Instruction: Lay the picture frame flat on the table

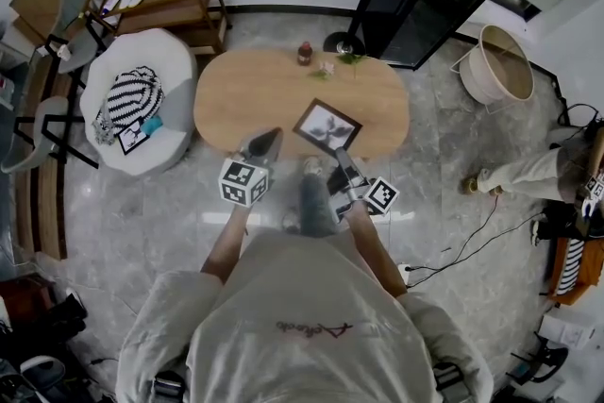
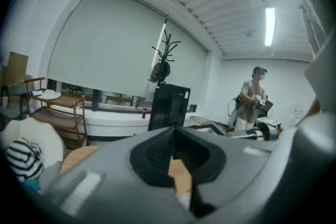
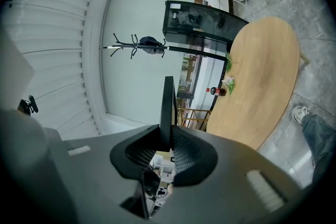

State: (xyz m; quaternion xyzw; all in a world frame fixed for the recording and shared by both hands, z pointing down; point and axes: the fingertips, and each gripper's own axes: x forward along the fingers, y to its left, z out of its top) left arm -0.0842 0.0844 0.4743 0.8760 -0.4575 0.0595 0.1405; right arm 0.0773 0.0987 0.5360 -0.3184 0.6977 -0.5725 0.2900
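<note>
While my right gripper (image 1: pixel 342 156) pinches the near corner of the picture frame (image 1: pixel 327 125), fingers narrowed on its thin edge, the frame sits over the near edge of the table (image 1: pixel 245 94) with its face turned up. I can't tell whether it lies flat. My left gripper (image 1: pixel 267 141) hangs just left of the frame, apart from it, fingers pressed together on nothing. Beyond the fingertips, open wood runs to a bottle (image 1: pixel 304 53) and some greenery (image 1: pixel 344 59) at the far edge.
</note>
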